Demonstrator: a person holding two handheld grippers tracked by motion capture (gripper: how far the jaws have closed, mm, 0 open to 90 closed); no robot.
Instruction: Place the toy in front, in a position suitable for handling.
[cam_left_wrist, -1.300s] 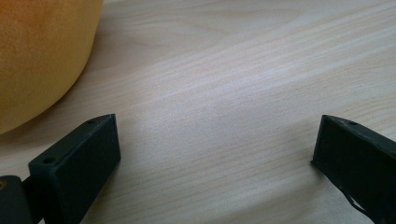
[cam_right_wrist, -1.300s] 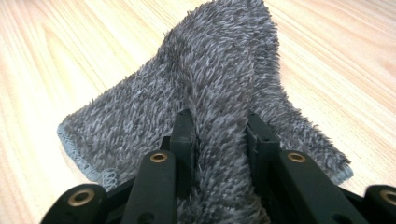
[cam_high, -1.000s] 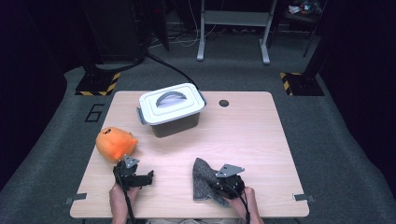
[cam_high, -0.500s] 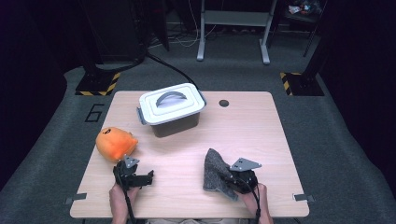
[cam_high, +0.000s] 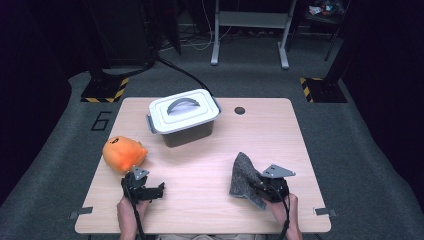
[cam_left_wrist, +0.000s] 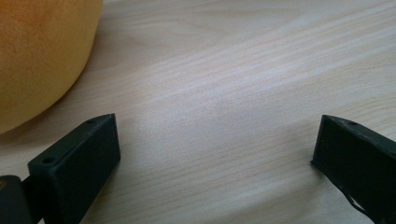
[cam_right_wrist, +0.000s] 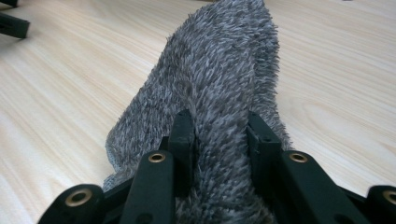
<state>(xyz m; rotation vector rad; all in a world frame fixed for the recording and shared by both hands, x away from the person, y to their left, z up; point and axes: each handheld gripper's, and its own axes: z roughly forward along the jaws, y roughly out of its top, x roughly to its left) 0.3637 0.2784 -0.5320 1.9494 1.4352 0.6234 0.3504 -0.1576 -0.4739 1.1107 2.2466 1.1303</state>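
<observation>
Along the right gripper view, jaws clamp grey furry cloth; left gripper jaws gape over bare table.

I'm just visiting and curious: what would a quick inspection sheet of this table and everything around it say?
Surface: wooden table, round hole near the far edge.
Job's things: grey fuzzy cloth, partly lifted; orange plush toy at left.
Clutter: lidded grey box with handle.
Grippers: right claw pinching the cloth; left claw open over bare wood beside the toy.
Cables: black cable on the floor behind the table.
Surroundings: dark carpet, striped floor markers, metal frame legs.
</observation>
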